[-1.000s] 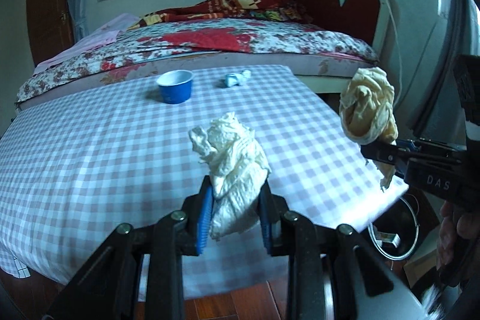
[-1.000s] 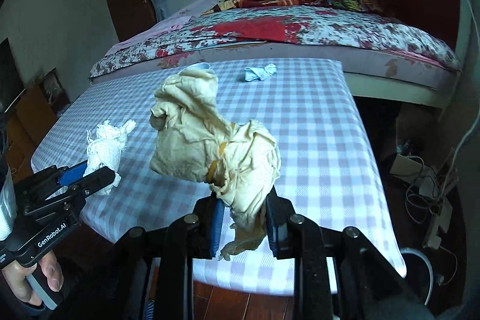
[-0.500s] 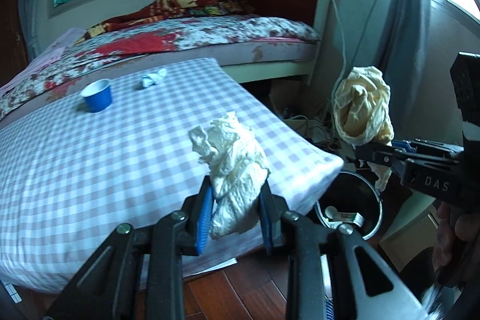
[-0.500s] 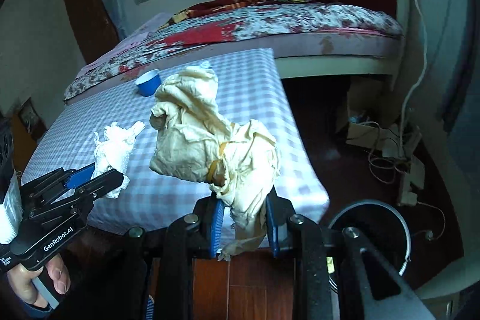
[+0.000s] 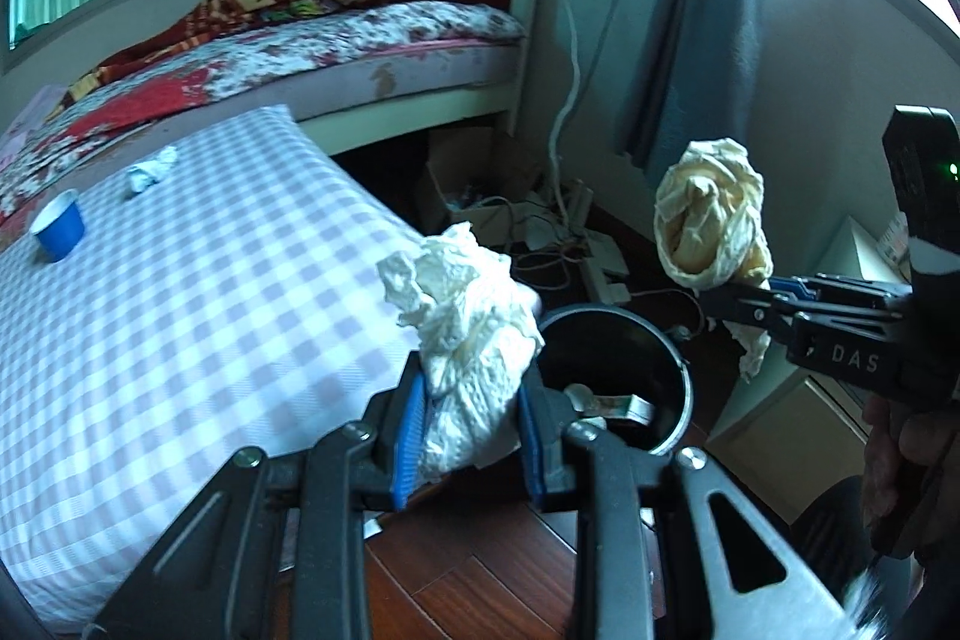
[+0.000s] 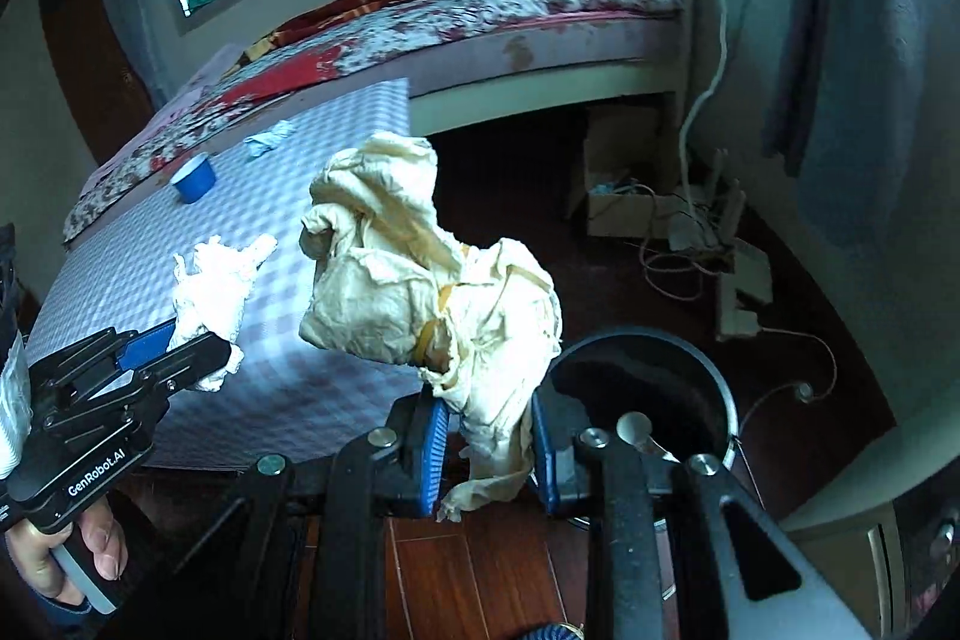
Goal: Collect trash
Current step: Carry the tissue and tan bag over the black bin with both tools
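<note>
The left hand-held gripper (image 5: 471, 436) pinches a white tissue wad (image 5: 471, 334), the right hand-held gripper (image 6: 487, 451) a yellowish crumpled paper (image 6: 420, 292), above a black bin (image 5: 624, 340) on dark wood floor (image 5: 480, 580) beside the checkered table (image 5: 180, 310).

A crumpled white paper towel wad (image 5: 471, 340) and a crumpled yellowish paper wad (image 6: 432, 292) hang in the air near a round black trash bin (image 5: 675, 370) standing open on the floor.
</note>
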{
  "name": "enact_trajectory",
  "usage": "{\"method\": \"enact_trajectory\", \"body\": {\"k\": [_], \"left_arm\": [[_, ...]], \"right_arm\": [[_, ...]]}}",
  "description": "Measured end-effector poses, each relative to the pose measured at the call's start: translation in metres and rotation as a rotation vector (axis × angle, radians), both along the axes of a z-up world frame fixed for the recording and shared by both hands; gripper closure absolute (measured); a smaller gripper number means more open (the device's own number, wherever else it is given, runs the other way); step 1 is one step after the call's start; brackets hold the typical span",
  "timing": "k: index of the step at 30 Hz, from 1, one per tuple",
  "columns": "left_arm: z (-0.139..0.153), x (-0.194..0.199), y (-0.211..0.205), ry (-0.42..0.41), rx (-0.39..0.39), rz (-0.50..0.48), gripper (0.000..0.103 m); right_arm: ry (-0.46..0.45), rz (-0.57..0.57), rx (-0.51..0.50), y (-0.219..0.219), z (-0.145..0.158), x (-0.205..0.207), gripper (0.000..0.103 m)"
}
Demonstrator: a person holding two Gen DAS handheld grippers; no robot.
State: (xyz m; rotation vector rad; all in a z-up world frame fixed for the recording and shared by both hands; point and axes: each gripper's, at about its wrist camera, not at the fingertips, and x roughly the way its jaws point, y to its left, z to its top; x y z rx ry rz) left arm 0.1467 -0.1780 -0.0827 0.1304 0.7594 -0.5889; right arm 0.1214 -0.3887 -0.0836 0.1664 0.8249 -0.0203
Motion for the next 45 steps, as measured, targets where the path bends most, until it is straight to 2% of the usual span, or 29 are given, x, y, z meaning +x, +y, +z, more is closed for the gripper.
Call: {"method": "enact_trajectory", "body": {"k": [8, 15, 24, 39, 44, 45], "left_arm": [[-0.024, -0.012, -0.061, 0.068, 0.012, -0.148, 0.075], [-0.046, -0.007, -0.097, 0.116, 0.037, -0.213, 0.075], [-0.091, 0.018, -0.128, 0.253, 0.064, -0.246, 0.075], [-0.141, 0.049, -0.159, 0.333, 0.117, -0.247, 0.074], [-0.152, 0.054, -0.163, 0.359, 0.108, -0.241, 0.074], [-0.154, 0.055, -0.164, 0.368, 0.095, -0.248, 0.071]], "right_arm": [[0.079, -0.073, -0.011, -0.05, -0.029, -0.021, 0.077], [0.152, -0.111, -0.013, -0.09, -0.057, -0.027, 0.077], [0.248, -0.082, -0.026, -0.109, -0.098, -0.003, 0.077], [0.379, 0.004, -0.071, -0.115, -0.162, 0.041, 0.077], [0.403, 0.021, -0.07, -0.119, -0.175, 0.046, 0.077], [0.404, 0.031, -0.065, -0.12, -0.176, 0.047, 0.074]]}}
